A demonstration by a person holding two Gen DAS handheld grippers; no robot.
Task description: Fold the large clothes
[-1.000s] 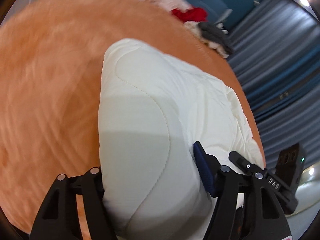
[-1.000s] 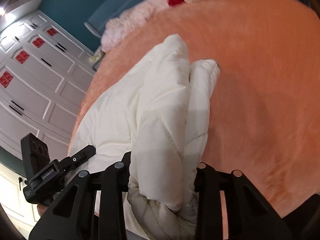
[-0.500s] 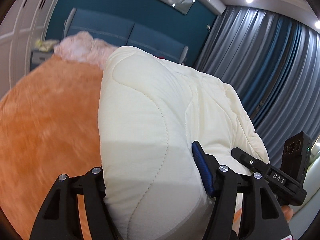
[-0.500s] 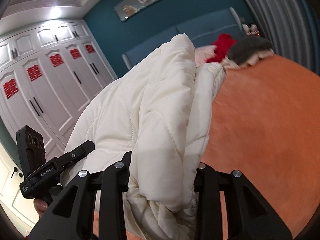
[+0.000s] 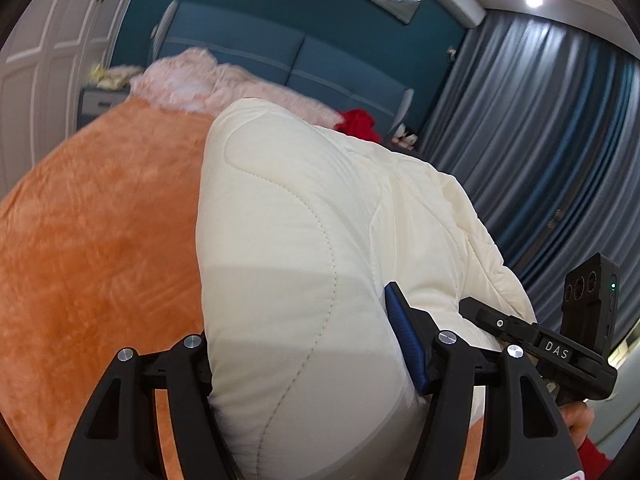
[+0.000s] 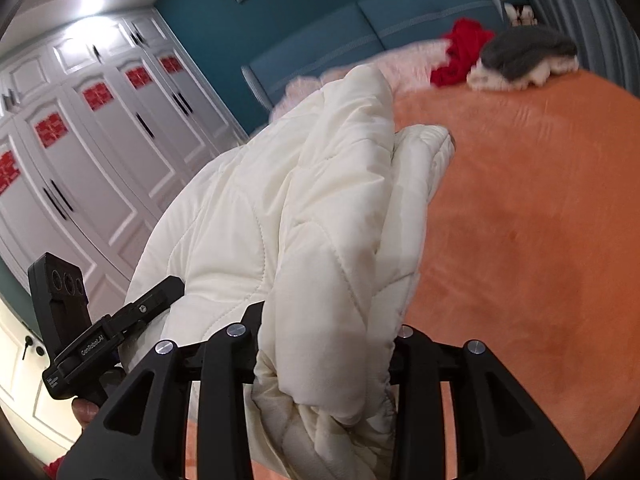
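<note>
A cream quilted padded garment is held up above an orange bed cover. My left gripper is shut on one bunched edge of it; the blue pad presses the fabric. My right gripper is shut on the other edge of the garment, which bulges between the fingers and hangs below. Each gripper shows in the other's view: the right one at the right edge, the left one at the left edge.
The orange bed cover spreads below. A pink fluffy blanket, a red garment and a grey and white item lie by the blue headboard. White wardrobe doors stand on one side, grey curtains on the other.
Both grippers rose and tilted up with the garment, from looking down at the bed to looking across the room, then dipped slightly. Both grips are unchanged.
</note>
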